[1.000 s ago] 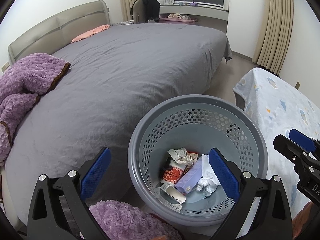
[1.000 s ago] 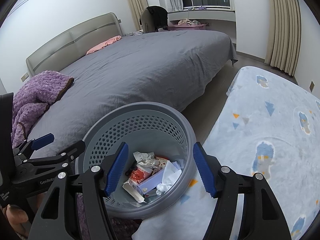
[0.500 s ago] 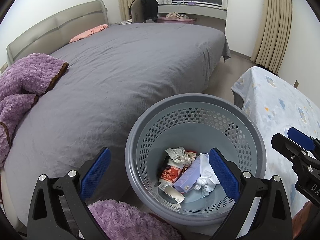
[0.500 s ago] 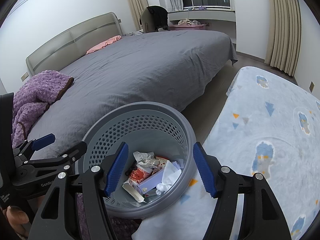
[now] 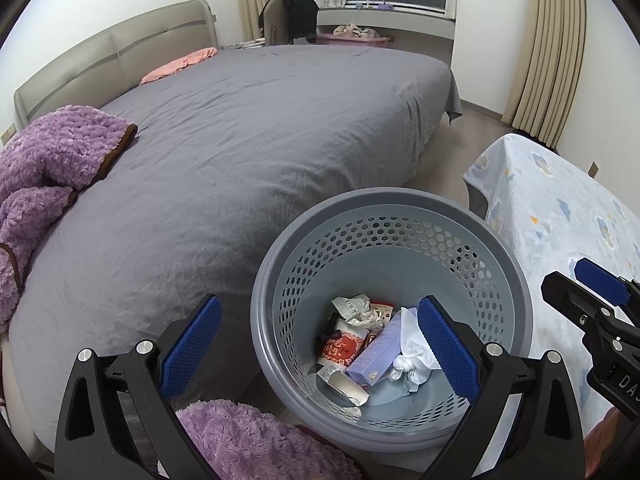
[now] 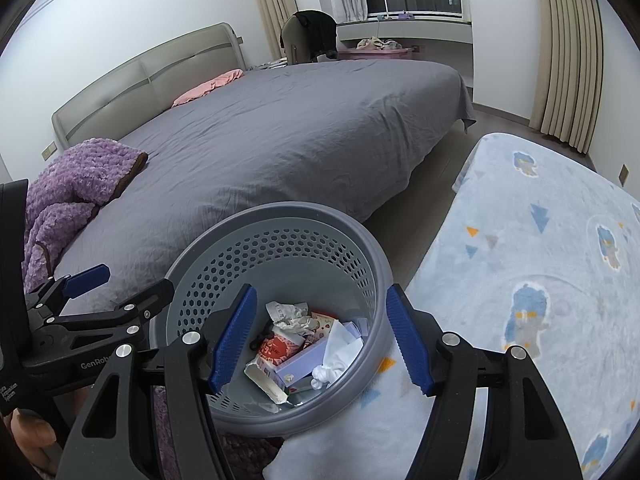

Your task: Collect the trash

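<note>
A grey perforated basket stands on the floor between the bed and a low blanket-covered surface; it also shows in the right wrist view. Inside lie trash items: a crumpled paper, a red and white wrapper, a purple box and a white tissue. My left gripper is open and empty above the basket's near left rim. My right gripper is open and empty over the basket's right side.
A large bed with a grey sheet fills the left and middle. A purple fluffy blanket lies on its left edge and another purple piece below my left gripper. A light blue patterned blanket covers the surface at right.
Both views have shifted slightly; the basket sits a little lower and more central. Both grippers stay open and empty.
</note>
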`<action>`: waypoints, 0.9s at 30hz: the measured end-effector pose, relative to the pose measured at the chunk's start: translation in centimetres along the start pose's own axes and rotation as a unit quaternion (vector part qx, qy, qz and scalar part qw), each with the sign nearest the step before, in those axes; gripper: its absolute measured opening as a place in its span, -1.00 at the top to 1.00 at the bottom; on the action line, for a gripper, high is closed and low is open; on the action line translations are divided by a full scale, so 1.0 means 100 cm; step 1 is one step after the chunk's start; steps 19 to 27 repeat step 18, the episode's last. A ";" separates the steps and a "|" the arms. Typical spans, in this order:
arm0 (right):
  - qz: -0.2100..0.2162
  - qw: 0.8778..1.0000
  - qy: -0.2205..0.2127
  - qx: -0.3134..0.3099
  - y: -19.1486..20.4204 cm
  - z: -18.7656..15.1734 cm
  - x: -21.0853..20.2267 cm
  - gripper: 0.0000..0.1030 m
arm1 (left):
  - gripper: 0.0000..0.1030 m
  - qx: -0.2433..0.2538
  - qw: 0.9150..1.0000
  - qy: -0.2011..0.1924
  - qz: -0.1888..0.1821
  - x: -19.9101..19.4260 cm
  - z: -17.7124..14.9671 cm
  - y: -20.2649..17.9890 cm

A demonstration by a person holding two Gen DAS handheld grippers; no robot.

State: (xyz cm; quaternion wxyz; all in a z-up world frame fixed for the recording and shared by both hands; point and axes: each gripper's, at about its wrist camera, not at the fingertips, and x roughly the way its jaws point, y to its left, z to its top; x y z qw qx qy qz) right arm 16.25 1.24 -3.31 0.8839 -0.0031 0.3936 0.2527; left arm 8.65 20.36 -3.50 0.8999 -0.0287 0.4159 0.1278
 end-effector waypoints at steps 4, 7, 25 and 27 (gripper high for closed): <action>0.000 1.000 0.002 0.000 0.000 -0.001 0.000 -0.25 | -0.87 -0.001 1.000 -0.001 0.000 0.000 0.000 0.000; 0.000 1.000 0.002 0.000 0.000 -0.001 0.000 -0.25 | -0.87 -0.002 1.000 -0.003 0.001 -0.001 0.001 0.001; 0.000 1.000 0.003 0.000 -0.001 -0.002 0.002 -0.25 | -0.87 -0.006 1.000 0.002 0.000 -0.001 -0.001 0.002; 0.000 1.000 0.003 0.000 -0.001 -0.002 0.002 -0.25 | -0.87 -0.006 1.000 0.002 0.000 -0.001 -0.001 0.002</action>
